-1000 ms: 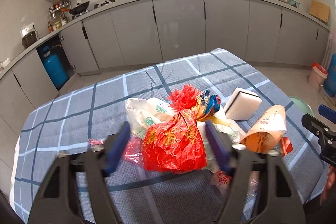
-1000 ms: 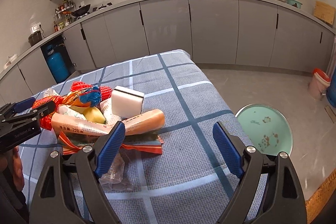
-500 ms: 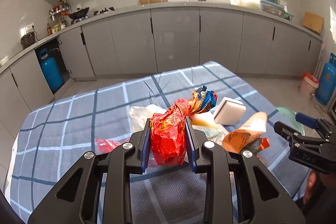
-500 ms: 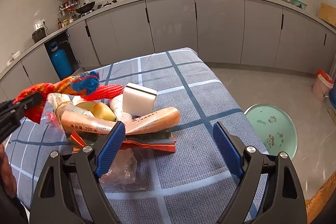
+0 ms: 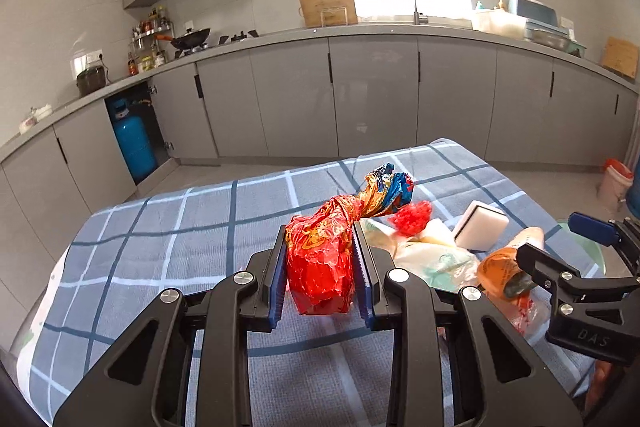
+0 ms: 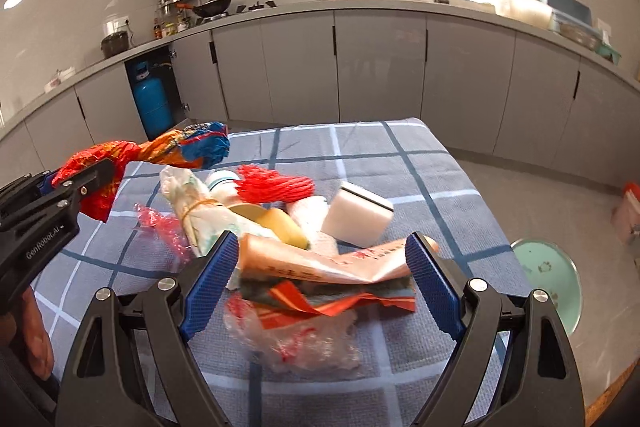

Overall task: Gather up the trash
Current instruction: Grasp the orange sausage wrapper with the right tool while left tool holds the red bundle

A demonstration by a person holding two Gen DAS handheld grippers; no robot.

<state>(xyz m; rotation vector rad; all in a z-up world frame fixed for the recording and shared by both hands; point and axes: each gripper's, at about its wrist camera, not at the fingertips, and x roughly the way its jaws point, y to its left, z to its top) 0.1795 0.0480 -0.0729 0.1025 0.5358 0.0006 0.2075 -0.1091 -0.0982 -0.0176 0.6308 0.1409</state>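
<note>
My left gripper [image 5: 320,267] is shut on a crumpled red snack wrapper [image 5: 324,259] with an orange and blue twisted end, held above the table; it also shows in the right wrist view [image 6: 120,163]. My right gripper [image 6: 320,287] is open, its jaws on either side of an orange paper tube wrapper [image 6: 320,263] on the trash pile. The pile holds a white sponge block [image 6: 356,217], red mesh netting [image 6: 276,185], a white plastic bag [image 6: 196,203], a red flat wrapper [image 6: 340,305] and clear plastic film [image 6: 304,343].
The trash lies on a table with a blue checked cloth [image 6: 420,167]. A pale green round bin [image 6: 548,279] stands on the floor to the right of the table. Grey kitchen cabinets [image 5: 372,99] and a blue gas cylinder [image 5: 132,143] stand behind.
My left gripper closed on the red wrapper and lifted it off the pile. My right gripper moved in over the orange tube wrapper, staying open.
</note>
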